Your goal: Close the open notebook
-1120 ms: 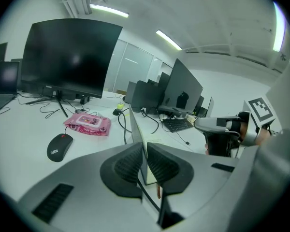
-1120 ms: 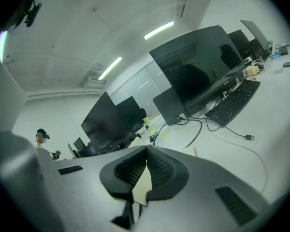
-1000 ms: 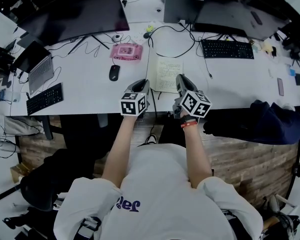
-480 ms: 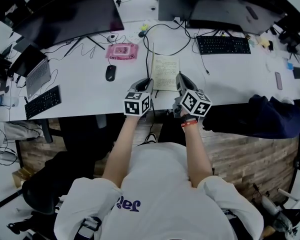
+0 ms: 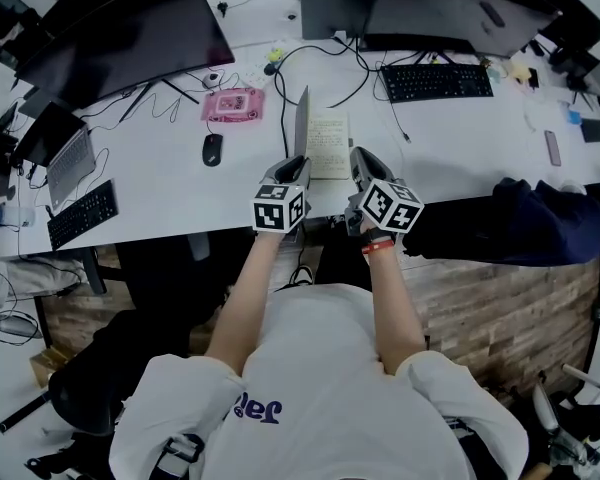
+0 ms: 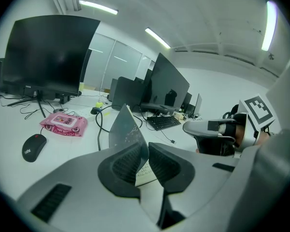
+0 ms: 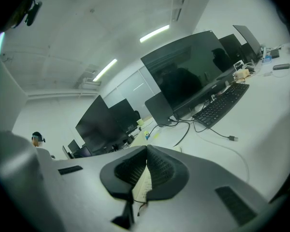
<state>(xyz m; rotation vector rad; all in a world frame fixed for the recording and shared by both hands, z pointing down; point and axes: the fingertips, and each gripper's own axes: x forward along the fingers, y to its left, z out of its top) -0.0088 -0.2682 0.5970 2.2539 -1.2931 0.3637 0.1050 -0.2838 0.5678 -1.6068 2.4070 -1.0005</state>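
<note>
A long white desk [image 5: 180, 183] fills an office room with strip lights on the ceiling. On it stand a big black curved screen [image 5: 120, 38] and more dark screens at the back. A black keyboard [image 5: 435, 81] lies to the right. A flat pink pack with a printed top [image 5: 230, 104] and a black computer mouse [image 5: 212, 149] lie to the left. A dark blue cloth bundle [image 5: 540, 228] hangs over the near edge on the right.

The paper notebook with handwriting on its page [image 5: 328, 146] lies near the front edge of the desk, between the two tongs. Its right page lies flat. Its thin grey cover [image 6: 124, 129] on the left side stands up almost straight.

The left gripper [image 6: 146, 150] is at the bottom of the raised cover. Its jaws are narrow and have just been opening a little. The lower edge of the cover sits between the black ribbed pads, and the pad tips touch it.

The right gripper [image 7: 146, 150] is at the right edge of the notebook. Its jaws are nearly together, and the edge of the written page is pinched between its pads.
</note>
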